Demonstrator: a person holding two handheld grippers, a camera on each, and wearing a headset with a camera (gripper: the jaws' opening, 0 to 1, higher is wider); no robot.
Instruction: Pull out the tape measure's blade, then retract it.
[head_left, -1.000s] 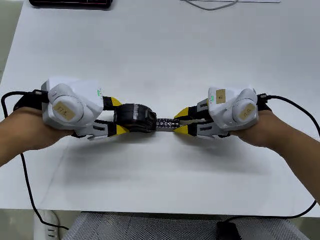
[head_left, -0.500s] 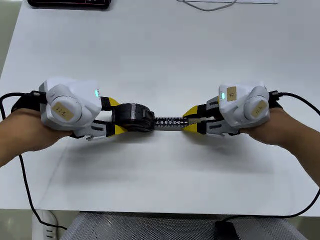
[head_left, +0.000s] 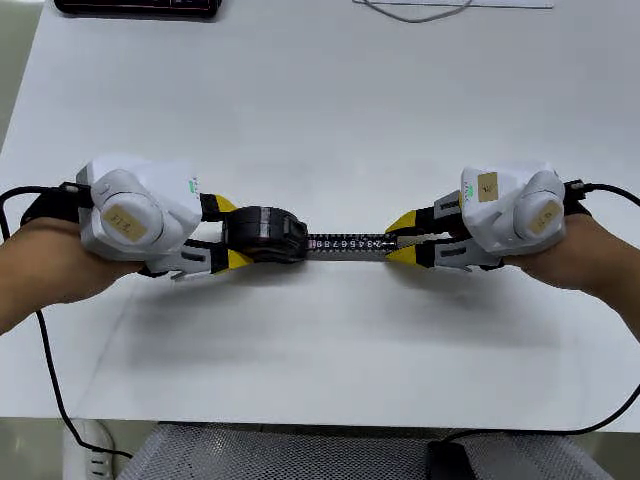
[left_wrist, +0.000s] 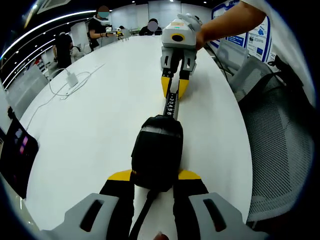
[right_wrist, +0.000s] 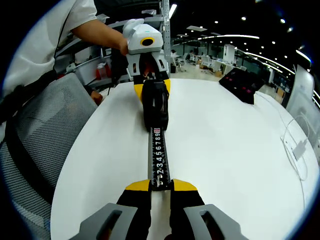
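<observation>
1. My left tool (head_left: 234, 232) is pinching the black tape measure (head_left: 265, 235), one yellow-tipped jaw against each flank of the case.
2. My right tool (head_left: 402, 238) has its jaws pressed together on the far end of the blade (head_left: 350, 243). In the right gripper view the strip runs straight out from between my jaws, with its printed numbers facing up.
3. The two tools point nose to nose along one level line. The blade is stretched straight between them, spanning the gap from the mouth of the case to the right tool's tips.
4. My left hand (head_left: 50, 262) wraps the left tool's white body from the outside, with the forearm coming in from the left edge. My right hand (head_left: 560, 255) mirrors it on the other side.
5. All of this sits low over the near half of the white tabletop (head_left: 320, 110), throwing a soft shadow beneath. Whether the case touches the surface, I cannot tell.
6. Here's the count: two tools, two hands, one tape measure, one blade.
7. A black cable (head_left: 45, 345) trails back from the left tool.
8. Further out, one dark flat device (head_left: 140, 6) and one white cable (head_left: 420, 12) lie at the far edge. A mesh chair (head_left: 300, 455) shows below the near edge.
</observation>
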